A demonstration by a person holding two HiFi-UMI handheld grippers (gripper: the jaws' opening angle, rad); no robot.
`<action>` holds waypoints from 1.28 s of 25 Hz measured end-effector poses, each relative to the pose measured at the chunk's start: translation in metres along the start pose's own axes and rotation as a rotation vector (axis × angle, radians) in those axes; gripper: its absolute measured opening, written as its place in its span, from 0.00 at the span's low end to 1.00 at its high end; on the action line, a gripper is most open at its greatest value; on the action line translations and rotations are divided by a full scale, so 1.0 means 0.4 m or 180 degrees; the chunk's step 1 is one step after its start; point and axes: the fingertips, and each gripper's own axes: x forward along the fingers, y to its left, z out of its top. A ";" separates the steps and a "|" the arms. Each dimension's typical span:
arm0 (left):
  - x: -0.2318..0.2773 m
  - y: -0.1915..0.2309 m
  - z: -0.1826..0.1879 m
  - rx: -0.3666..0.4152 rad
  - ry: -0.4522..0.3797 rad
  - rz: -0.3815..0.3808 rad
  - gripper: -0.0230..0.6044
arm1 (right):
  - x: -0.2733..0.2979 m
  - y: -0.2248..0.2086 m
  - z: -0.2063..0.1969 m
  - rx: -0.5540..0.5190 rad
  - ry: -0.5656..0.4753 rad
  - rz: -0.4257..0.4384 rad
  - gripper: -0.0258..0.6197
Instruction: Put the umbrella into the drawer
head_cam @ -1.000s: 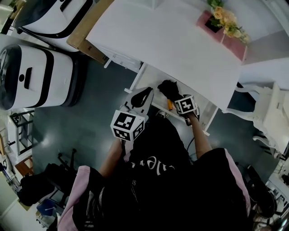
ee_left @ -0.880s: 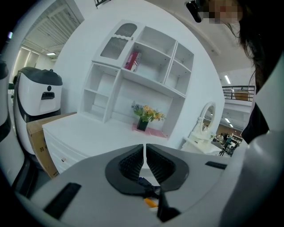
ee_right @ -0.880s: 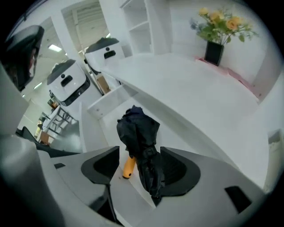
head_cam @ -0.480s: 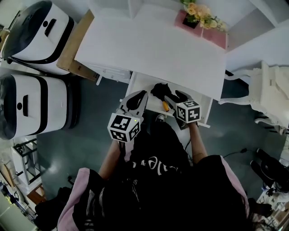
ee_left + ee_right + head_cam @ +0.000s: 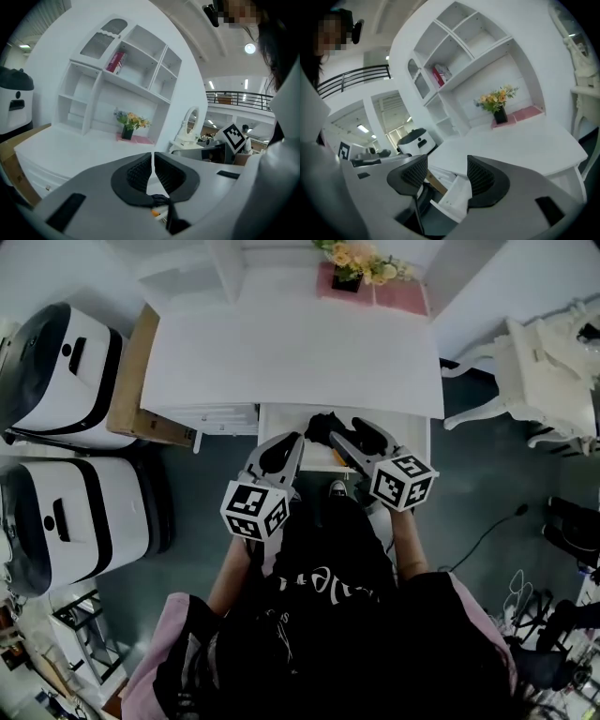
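Black umbrella (image 5: 322,427) lying in open drawer (image 5: 279,416), long axis unclear behind grippers, left gripper (image 5: 292,439) clenched empty, right gripper (image 5: 345,430) released.

The white worktop (image 5: 291,357) below me stands on a dark grey floor (image 5: 487,493). A white shelf unit (image 5: 119,70) rises at its back, with yellow flowers (image 5: 361,257) on a pink mat (image 5: 398,298). A white chair (image 5: 548,357) stands to my right. To my left are a white-and-black machine (image 5: 56,376) and its twin (image 5: 70,521). A ceiling lamp (image 5: 250,48) glows overhead.
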 end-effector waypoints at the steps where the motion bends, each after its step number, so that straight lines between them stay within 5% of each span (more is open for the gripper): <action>1: -0.005 -0.006 0.000 0.0025 0.0008 -0.0054 0.08 | -0.013 0.014 0.009 0.0055 -0.0096 -0.0018 0.49; 9: -0.054 -0.054 -0.021 0.0113 0.0054 -0.0501 0.08 | -0.116 0.096 -0.006 0.0236 -0.0537 -0.0321 0.49; 15: -0.097 -0.118 -0.063 0.0112 0.0138 -0.0722 0.08 | -0.183 0.136 -0.088 0.0380 -0.0532 -0.0501 0.45; 17: -0.114 -0.128 -0.074 0.0097 0.0156 -0.0733 0.08 | -0.197 0.135 -0.103 0.0439 -0.0576 -0.0584 0.22; 32: -0.203 -0.281 -0.084 0.0032 -0.0060 -0.0579 0.08 | -0.375 0.201 -0.151 0.0380 -0.0584 -0.0415 0.15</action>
